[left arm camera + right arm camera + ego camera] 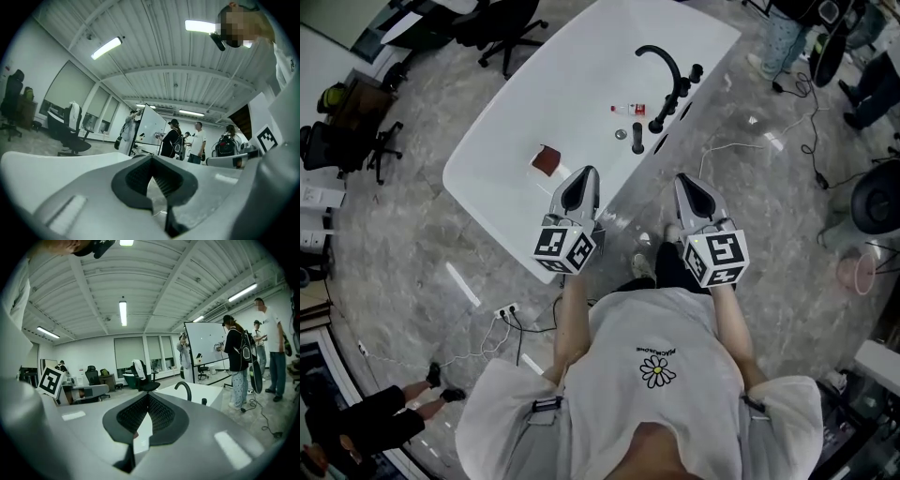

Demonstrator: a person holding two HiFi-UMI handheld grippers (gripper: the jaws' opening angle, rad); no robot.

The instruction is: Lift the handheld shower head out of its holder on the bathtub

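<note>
A white bathtub stands ahead of me, with a black curved faucet and black knobs along its right rim. The black handheld shower head stands upright in its holder on that rim, beside the faucet's base. My left gripper hovers over the tub's near edge, shut and holding nothing. My right gripper is beside the tub over the floor, also shut and holding nothing. Both are well short of the shower head. The right gripper view shows the faucet beyond the shut right gripper. The left gripper looks across the room.
A brown square object and a small red-labelled bottle lie on the tub. Cables and a power strip cross the grey floor. Office chairs stand at the far left, people at the far right, and a pink bucket on the right.
</note>
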